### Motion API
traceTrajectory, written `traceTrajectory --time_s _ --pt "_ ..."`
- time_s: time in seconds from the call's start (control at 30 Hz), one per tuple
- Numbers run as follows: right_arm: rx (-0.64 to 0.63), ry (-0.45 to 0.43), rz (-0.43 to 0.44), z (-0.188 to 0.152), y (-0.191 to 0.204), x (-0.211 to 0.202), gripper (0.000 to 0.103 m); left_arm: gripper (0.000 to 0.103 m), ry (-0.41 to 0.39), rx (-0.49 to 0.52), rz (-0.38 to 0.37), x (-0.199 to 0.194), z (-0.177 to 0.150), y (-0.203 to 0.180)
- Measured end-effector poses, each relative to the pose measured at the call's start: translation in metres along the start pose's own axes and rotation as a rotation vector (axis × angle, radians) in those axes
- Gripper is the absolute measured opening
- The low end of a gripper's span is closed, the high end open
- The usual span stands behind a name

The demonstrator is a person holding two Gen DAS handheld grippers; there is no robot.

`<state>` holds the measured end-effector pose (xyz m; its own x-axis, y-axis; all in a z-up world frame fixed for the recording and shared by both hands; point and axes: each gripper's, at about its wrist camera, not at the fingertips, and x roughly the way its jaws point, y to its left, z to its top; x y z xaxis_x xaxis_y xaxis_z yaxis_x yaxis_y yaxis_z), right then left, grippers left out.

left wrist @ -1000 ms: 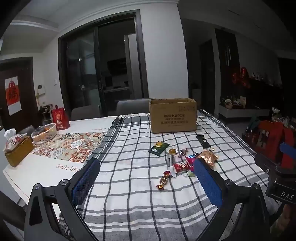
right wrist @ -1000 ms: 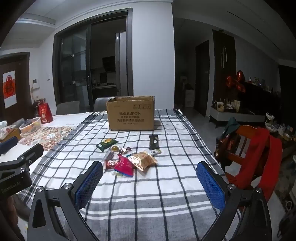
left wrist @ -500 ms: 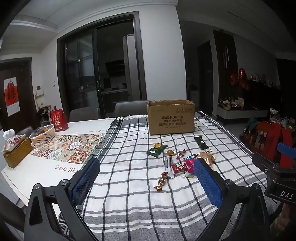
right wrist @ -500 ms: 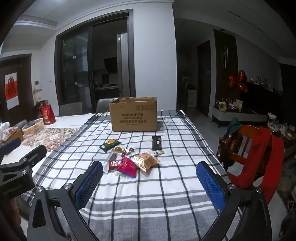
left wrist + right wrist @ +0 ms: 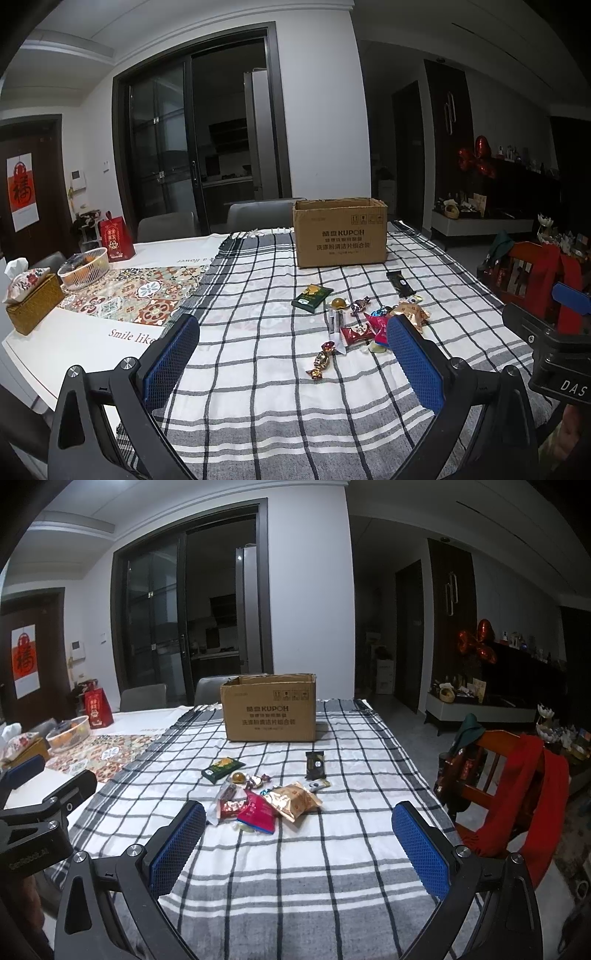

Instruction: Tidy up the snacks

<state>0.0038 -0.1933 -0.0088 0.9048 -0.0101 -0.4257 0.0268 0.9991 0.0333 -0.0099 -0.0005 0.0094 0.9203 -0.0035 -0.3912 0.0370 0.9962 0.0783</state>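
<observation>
Snacks (image 5: 264,799) lie scattered on the checked surface (image 5: 332,867) before the cardboard box (image 5: 269,712) (likely their destination); left gripper (image 5: 291,362) and right gripper (image 5: 297,843) hover nearer, jaws spread, empty.

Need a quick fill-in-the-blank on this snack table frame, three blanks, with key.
1. The cardboard box stands with its top ____.
2. Both the left tool and the right tool hold ____.
3. The green packet lies on the ____ cloth.

Missing words: open; nothing; checked
</observation>
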Motion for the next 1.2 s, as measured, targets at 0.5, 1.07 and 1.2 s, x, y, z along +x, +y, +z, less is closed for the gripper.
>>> traceTrajectory --time_s 0.5,1.07,1.2 --pt "0.001 0.001 0.006 0.0011 0.0002 -0.0022 0.102 0.103 0.001 0.001 -0.002 -0.0002 0.0007 -0.0003" --pt "0.002 0.002 0.010 0.0018 0.0010 -0.0026 0.102 0.103 0.001 0.002 -0.005 -0.0003 0.0008 -0.0014" --pt "0.002 0.003 0.012 0.0014 0.0005 -0.0025 0.102 0.103 0.003 0.000 -0.009 -0.0006 0.0024 -0.0015"
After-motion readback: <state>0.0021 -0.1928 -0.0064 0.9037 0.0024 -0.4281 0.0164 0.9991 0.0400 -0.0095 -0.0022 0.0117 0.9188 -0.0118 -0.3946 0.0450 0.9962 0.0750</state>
